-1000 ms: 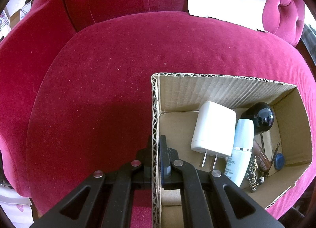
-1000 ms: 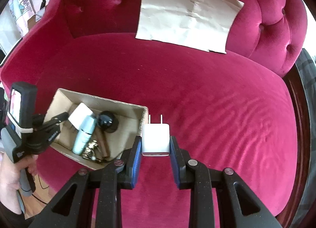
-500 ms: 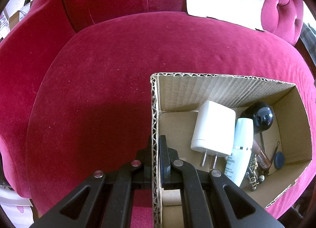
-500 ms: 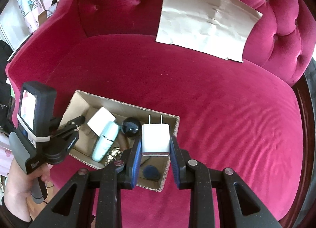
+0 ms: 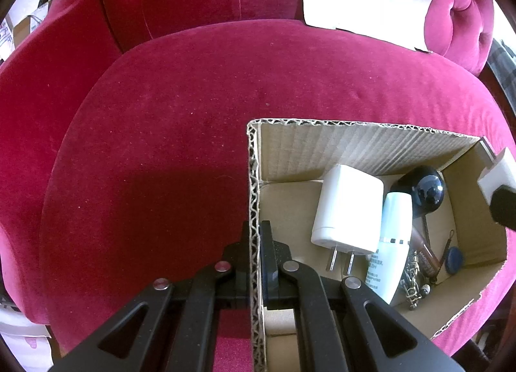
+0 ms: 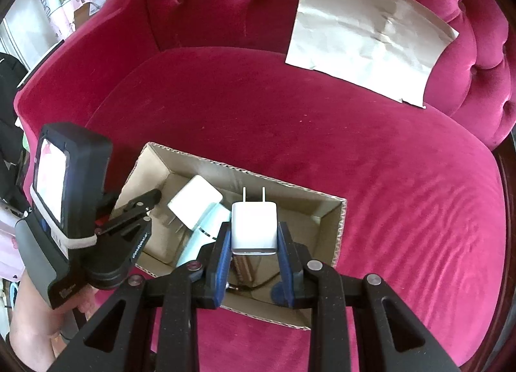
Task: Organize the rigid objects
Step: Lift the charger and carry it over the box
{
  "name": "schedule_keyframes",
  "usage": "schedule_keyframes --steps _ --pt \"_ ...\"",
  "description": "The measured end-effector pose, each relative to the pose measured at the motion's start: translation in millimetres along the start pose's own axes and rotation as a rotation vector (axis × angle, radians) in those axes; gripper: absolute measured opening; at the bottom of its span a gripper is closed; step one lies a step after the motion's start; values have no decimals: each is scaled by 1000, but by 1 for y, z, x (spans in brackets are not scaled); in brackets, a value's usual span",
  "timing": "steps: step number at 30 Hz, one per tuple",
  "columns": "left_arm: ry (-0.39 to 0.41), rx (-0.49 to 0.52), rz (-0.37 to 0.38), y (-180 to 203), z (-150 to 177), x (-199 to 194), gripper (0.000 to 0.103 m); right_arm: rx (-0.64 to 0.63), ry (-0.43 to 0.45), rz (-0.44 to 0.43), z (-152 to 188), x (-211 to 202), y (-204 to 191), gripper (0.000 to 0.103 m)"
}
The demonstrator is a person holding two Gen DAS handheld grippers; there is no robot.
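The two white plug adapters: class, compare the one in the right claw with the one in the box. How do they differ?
The held adapter is clamped in the right claw above the cardboard box; the boxed adapter lies loose inside it. The held adapter's prongs point away from the camera; the boxed adapter's point toward it. The boxed adapter leans against a pale bottle; the held adapter touches only the claw. Both are white two-prong plugs.

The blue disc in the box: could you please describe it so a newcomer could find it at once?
On the red sofa sits an open cardboard box. The blue disc lies on its floor by the right wall, beyond the brown tube. It is the only small, flat, round, blue item there.
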State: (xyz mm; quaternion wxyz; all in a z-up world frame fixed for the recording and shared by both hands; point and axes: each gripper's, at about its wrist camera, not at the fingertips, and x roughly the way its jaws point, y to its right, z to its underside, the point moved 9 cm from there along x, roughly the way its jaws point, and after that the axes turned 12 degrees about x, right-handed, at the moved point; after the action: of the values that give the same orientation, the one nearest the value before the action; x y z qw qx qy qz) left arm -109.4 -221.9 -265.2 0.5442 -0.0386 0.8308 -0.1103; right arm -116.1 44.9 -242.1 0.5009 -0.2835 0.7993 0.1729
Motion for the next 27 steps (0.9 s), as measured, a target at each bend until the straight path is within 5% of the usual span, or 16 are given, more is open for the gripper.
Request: schedule_keyframes --steps 27 --pt "4 5 -2 3 3 -1 3 -1 -28 -32 1 32 -25 28"
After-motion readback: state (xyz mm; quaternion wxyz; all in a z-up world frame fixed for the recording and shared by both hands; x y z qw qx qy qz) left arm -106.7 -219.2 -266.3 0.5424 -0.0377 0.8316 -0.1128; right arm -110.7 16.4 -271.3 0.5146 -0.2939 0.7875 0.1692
